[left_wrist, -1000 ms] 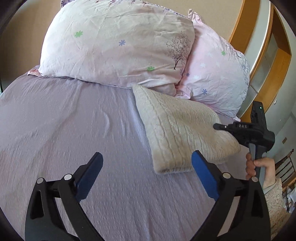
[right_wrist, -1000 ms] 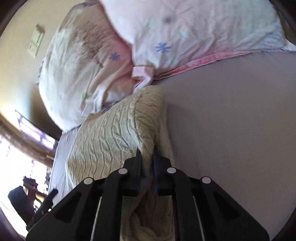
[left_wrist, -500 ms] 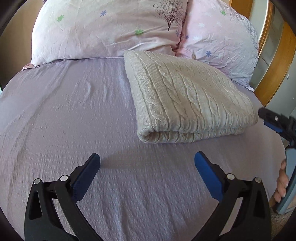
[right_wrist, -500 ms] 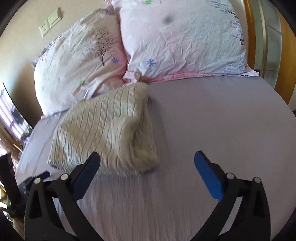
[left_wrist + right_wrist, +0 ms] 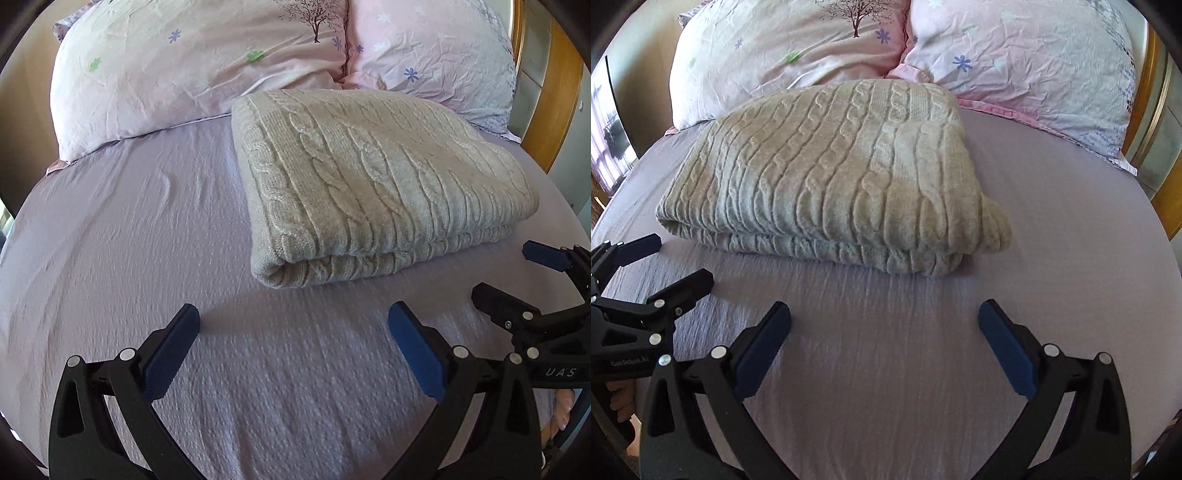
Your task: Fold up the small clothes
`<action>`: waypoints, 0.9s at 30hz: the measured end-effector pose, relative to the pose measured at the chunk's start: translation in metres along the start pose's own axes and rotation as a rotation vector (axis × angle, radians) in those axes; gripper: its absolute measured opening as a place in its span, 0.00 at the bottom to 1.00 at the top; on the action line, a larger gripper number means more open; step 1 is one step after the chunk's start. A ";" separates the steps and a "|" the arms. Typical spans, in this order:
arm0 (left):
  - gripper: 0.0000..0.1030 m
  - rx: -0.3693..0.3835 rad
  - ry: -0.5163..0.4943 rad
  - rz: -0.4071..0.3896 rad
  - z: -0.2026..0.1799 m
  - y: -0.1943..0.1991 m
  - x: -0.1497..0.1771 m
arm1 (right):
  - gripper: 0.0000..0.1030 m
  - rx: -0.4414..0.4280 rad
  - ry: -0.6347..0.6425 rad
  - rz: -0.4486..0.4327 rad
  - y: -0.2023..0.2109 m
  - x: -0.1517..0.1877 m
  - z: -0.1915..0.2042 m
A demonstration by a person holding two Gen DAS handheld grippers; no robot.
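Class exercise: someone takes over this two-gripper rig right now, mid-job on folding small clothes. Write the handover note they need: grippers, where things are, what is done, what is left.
Left gripper: open, empty, hovering above the sheet just short of the sweater.
Right gripper: open, empty, beside the left one, also short of the sweater.
Cream cable-knit sweater: lies folded in layers on the bed, its far edge against the two pillows; neither gripper touches it.
Done: the sweater looks folded into a compact rectangle and released.
Left: one corner bulges on the right side; perhaps tidy it. No other clothes are in view.
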State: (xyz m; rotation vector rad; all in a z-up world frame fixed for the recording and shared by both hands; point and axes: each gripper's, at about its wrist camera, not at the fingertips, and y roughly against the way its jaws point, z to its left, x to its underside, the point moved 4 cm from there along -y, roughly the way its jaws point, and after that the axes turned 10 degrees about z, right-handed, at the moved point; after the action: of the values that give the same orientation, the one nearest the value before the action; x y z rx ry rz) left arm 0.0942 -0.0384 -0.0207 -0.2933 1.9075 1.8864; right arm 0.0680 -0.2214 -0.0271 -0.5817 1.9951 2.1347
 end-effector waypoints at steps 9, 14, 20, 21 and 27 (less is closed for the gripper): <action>0.99 -0.005 -0.003 -0.003 0.001 0.000 0.000 | 0.98 0.006 -0.009 -0.018 0.004 0.003 -0.001; 0.99 -0.004 -0.004 -0.005 0.002 0.000 -0.001 | 0.98 0.004 -0.007 -0.019 0.003 0.002 -0.001; 0.99 -0.004 -0.004 -0.004 0.001 0.000 0.000 | 0.98 0.004 -0.007 -0.019 0.003 0.002 -0.001; 0.99 -0.005 -0.003 -0.004 0.001 0.000 0.000 | 0.98 0.004 -0.007 -0.019 0.003 0.002 -0.001; 0.99 -0.005 -0.003 -0.004 0.001 0.001 0.000 | 0.98 0.005 -0.008 -0.019 0.003 0.002 -0.001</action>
State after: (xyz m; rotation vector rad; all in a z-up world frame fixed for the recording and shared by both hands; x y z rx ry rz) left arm 0.0944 -0.0372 -0.0200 -0.2950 1.8994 1.8879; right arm 0.0646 -0.2232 -0.0249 -0.5883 1.9818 2.1177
